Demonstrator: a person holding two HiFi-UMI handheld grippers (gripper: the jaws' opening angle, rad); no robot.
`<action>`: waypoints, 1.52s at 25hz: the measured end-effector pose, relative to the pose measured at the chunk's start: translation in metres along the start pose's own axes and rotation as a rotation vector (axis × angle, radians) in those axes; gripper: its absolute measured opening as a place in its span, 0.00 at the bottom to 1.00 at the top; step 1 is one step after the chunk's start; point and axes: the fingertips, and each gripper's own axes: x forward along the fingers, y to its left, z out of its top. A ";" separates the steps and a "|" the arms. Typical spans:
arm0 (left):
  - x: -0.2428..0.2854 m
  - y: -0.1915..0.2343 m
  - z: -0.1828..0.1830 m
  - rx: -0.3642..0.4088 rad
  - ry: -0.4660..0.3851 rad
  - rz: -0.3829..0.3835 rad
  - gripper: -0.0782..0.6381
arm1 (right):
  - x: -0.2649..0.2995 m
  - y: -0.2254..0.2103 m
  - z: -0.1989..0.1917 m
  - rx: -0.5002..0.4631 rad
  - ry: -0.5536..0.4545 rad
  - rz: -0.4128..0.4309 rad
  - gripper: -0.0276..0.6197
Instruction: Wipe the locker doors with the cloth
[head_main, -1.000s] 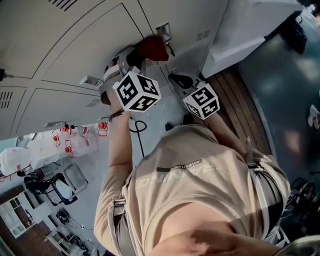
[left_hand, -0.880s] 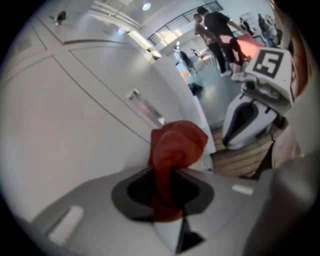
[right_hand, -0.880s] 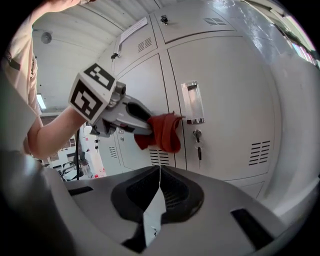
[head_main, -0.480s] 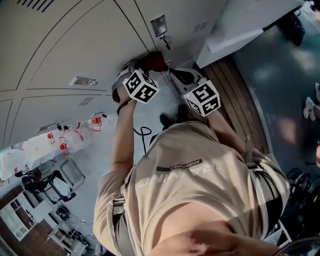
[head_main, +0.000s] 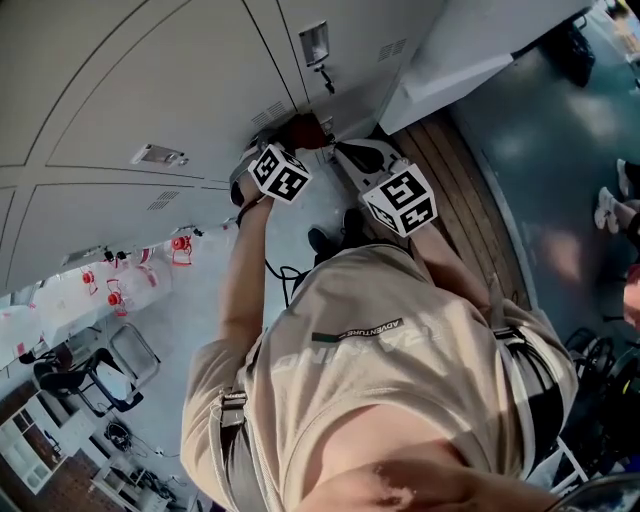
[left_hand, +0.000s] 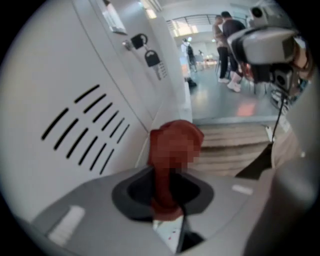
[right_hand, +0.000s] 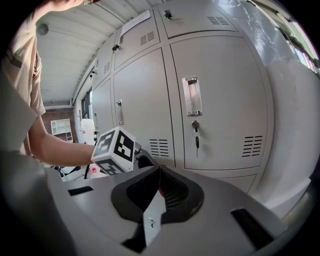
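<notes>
Two tongs: left tongs (left_hand: 166, 201) clamped on red cloth (left_hand: 175, 145) beside locker door (left_hand: 75, 100); right tongs (right_hand: 159, 182) pressed together.

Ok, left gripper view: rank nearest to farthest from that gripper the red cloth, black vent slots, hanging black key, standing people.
1. Red cloth, in jaws.
2. Black vent slots, left.
3. Hanging black key, higher.
4. Standing people, far back.
</notes>
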 end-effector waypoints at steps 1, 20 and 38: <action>-0.007 -0.005 0.002 -0.051 -0.041 -0.024 0.22 | 0.000 0.003 0.000 -0.003 0.002 0.002 0.07; -0.210 0.037 -0.061 -0.934 -0.733 0.177 0.22 | 0.037 0.110 0.042 -0.210 -0.054 0.214 0.07; -0.323 0.083 -0.020 -0.662 -0.859 0.469 0.22 | -0.010 0.113 0.168 -0.288 -0.374 0.140 0.06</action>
